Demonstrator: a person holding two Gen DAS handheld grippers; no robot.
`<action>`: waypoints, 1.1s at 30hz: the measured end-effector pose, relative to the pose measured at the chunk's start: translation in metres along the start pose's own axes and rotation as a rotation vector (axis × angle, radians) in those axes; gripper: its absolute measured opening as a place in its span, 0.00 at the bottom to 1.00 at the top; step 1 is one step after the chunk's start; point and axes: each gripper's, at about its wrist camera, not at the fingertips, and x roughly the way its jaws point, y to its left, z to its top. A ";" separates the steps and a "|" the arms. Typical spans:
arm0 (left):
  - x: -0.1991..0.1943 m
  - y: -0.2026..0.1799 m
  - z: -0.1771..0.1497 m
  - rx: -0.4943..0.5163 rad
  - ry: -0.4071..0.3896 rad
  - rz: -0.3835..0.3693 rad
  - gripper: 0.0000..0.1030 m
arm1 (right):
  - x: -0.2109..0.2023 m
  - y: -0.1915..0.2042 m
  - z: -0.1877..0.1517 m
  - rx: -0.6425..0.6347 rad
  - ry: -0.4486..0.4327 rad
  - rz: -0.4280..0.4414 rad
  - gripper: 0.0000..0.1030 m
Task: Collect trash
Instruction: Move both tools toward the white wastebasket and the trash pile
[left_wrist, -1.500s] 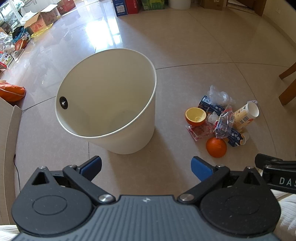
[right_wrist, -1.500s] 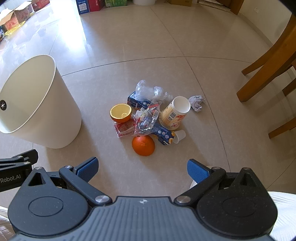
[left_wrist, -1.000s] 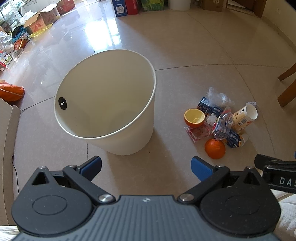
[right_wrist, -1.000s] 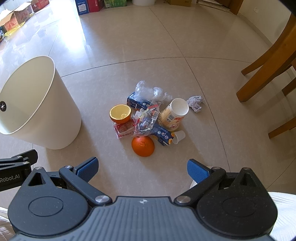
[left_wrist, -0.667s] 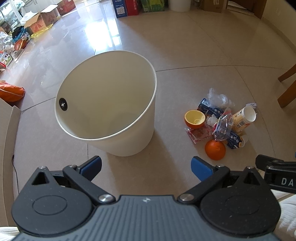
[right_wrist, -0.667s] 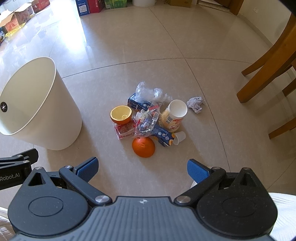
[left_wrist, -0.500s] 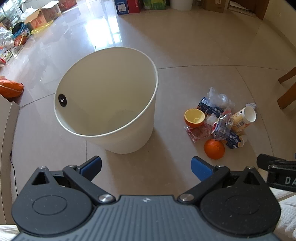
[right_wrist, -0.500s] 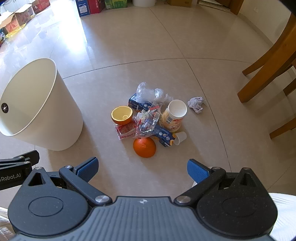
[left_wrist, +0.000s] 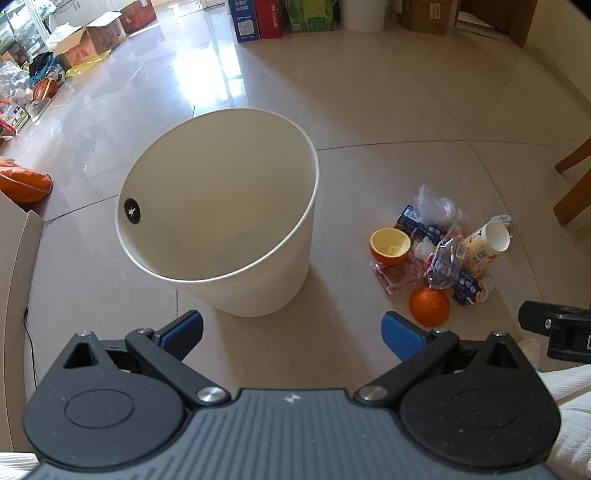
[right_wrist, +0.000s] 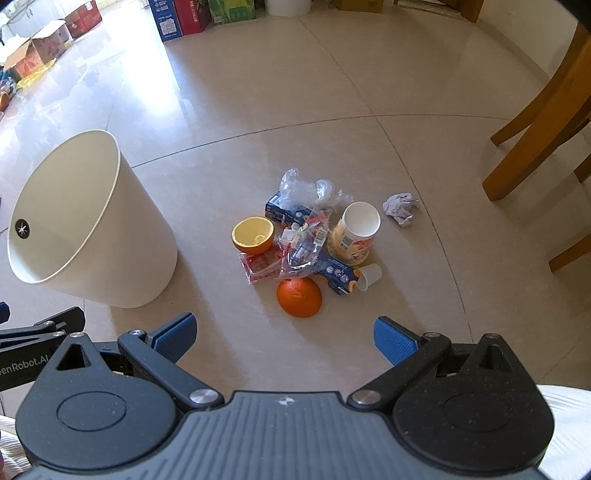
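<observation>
Since the earlier frames little had shifted: both cameras had drifted slightly, so the white bin (left_wrist: 236, 221) sat a touch differently in the left view, and the trash pile lay as before. Nothing had been picked up.

The left gripper (left_wrist: 291, 332) hovered above the floor (left_wrist: 388, 92) in front of the bin, its jaws wide and empty. The right gripper (right_wrist: 284, 332) hung over the pile, its jaws also spread wide with nothing between them.

The bin stood upright and looked empty. To its right, apart from it, the litter lay heaped: a domed orange half (right_wrist: 299, 297) nearest the right gripper, a hollowed orange peel cup (right_wrist: 253, 235), a clear wrapper (right_wrist: 303, 251) on top of a blue carton (right_wrist: 334, 273), a red packet (right_wrist: 262, 267), a tipped yogurt cup (right_wrist: 354, 230), a small white cup (right_wrist: 369, 277), a crumpled plastic bag (right_wrist: 306, 190), and a paper ball (right_wrist: 400, 206) lying apart toward the chair legs (right_wrist: 535, 129).

The likely first grab was the orange half. Its rounded peel could squirt out of the jaws if pinched off-centre and roll away. The wrappers overlapped, so pulling one might drag others along or scatter them, and light film could slip from the pads over the bin's rim.
</observation>
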 end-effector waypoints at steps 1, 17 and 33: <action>-0.002 0.000 0.000 -0.001 -0.008 0.003 0.99 | -0.001 0.000 0.000 0.000 -0.001 0.005 1.00; -0.030 -0.002 0.011 0.045 -0.044 0.027 0.99 | -0.022 -0.006 0.003 -0.003 -0.039 0.098 1.00; -0.039 -0.002 0.014 0.104 -0.095 -0.006 0.99 | -0.027 -0.010 0.005 -0.014 -0.067 0.104 1.00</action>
